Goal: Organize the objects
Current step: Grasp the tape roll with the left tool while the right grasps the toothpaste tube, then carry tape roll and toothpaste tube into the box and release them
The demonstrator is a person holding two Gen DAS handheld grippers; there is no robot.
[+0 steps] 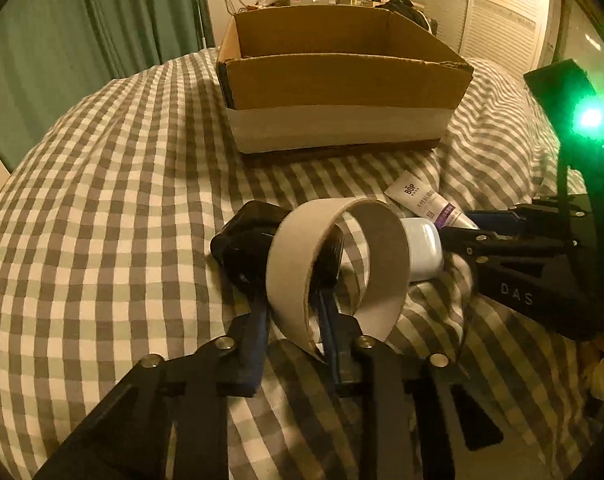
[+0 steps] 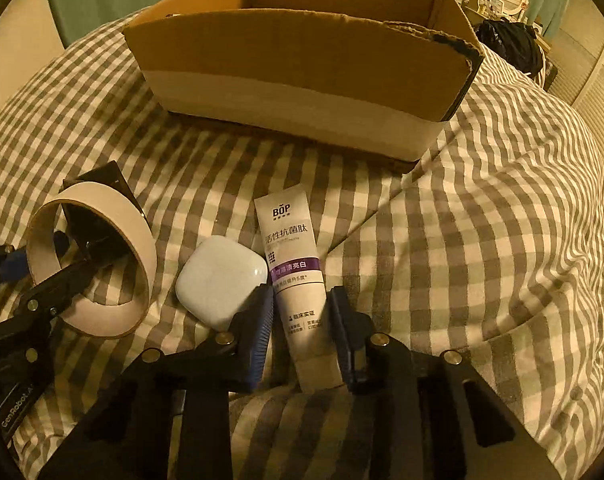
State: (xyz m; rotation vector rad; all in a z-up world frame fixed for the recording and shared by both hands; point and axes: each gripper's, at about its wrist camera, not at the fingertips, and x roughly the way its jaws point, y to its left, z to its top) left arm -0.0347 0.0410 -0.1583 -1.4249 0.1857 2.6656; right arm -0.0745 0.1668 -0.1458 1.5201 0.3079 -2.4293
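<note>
Tape roll (image 2: 90, 264) upright on checked bedspread (image 2: 481, 260), wall pinched by left gripper (image 1: 298, 300). White earbud case (image 2: 220, 280) beside it. Toothpaste tube (image 2: 298, 280) lies between right gripper (image 2: 302, 334) fingers, spread, not clamped. Cardboard box (image 2: 302, 64) behind.

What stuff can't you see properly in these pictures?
- Inside of the cardboard box: both views, its near wall hides the floor.
- Black object behind the tape ring: left wrist view, the ring covers part of it, too dark to name.
- Toothpaste tube cap end: right wrist view, hidden under the right tool.
- Left tool: grip on ring unclear.
</note>
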